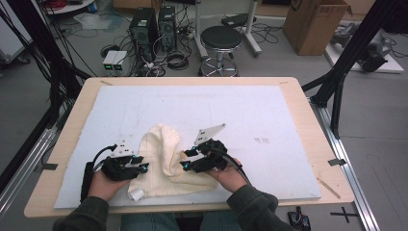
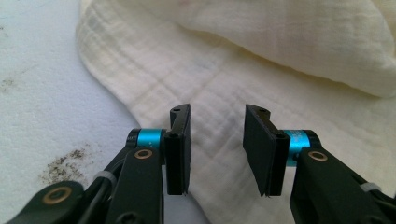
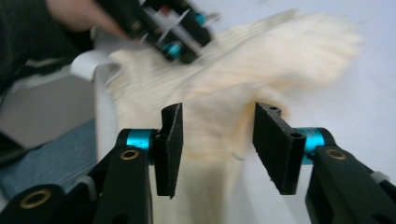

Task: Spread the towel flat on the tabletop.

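On the white mat (image 1: 269,115), cream cloth (image 1: 166,159) lying near-to-far, both hand-held grippers (image 1: 140,163) (image 1: 186,160) apart, unclamped.

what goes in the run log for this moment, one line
scene: cream cloth crumpled on white mat | left claw: open over cloth | right claw: open, cloth not gripped

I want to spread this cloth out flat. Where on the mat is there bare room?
The white mat is bare to the right of the cream cloth and beyond it, up to the far table edge. The near-left is crowded: cloth, left claw and right claw.
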